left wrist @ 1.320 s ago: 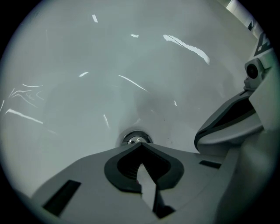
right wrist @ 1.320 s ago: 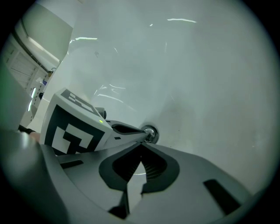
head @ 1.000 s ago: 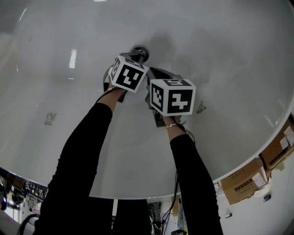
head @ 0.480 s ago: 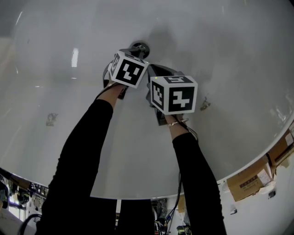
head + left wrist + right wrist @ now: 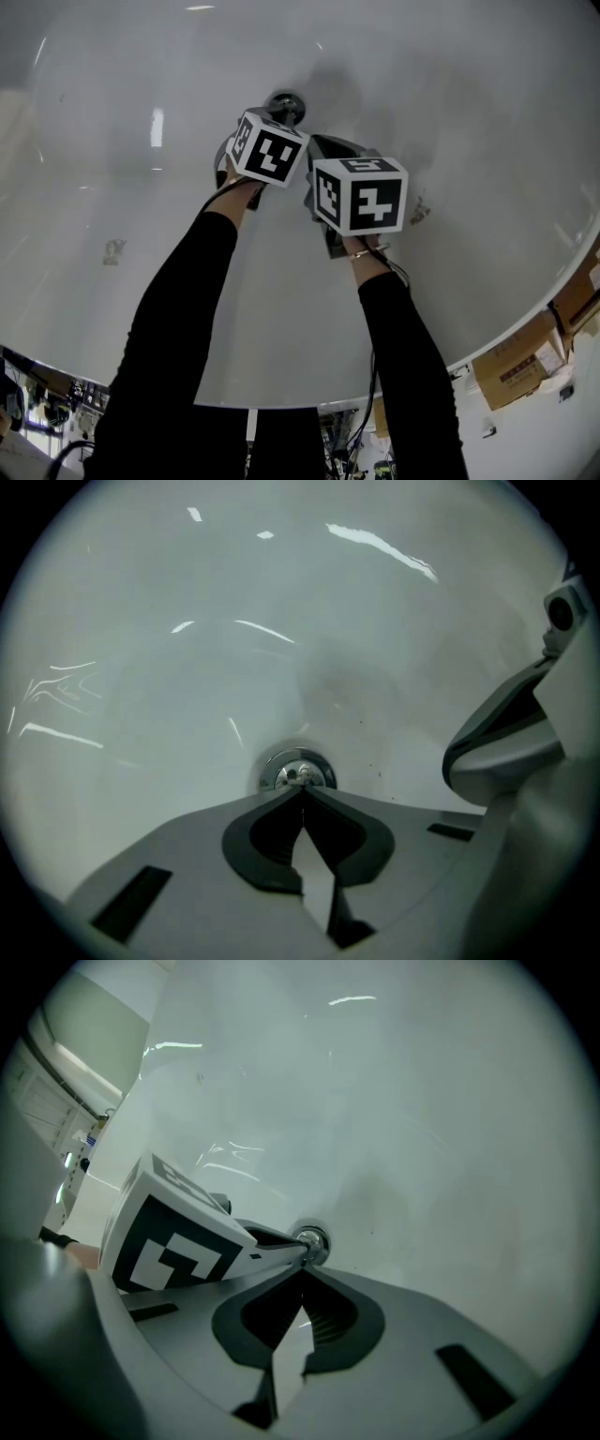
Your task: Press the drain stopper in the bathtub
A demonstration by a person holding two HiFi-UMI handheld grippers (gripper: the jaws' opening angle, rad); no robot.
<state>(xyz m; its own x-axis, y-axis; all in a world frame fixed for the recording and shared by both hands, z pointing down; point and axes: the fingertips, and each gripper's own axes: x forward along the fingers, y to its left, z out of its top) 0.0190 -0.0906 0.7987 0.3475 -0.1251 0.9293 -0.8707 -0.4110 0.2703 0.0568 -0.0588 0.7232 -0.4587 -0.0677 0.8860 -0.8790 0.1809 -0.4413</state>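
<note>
A round chrome drain stopper [image 5: 284, 106] sits in the floor of the white bathtub [image 5: 450, 112]. My left gripper [image 5: 302, 789] is shut with nothing held, and its closed tips lie right at the stopper's [image 5: 296, 771] near edge. In the right gripper view, the left gripper's marker cube [image 5: 173, 1237] and its jaw tip reach the stopper [image 5: 312, 1241]. My right gripper [image 5: 302, 1277] is also shut and empty. It is just to the right of the left one and a little short of the stopper. In the head view, the cubes [image 5: 270, 150] [image 5: 361, 194] hide both sets of tips.
The tub's curved rim [image 5: 525, 323] runs along the lower right, with cardboard boxes [image 5: 520, 370] outside it. Small dark marks [image 5: 114, 250] [image 5: 418, 210] lie on the tub floor. Black sleeves [image 5: 178, 319] reach in from below.
Almost nothing has changed. Both grippers stay shut by the stopper, and the view has only shifted slightly.
</note>
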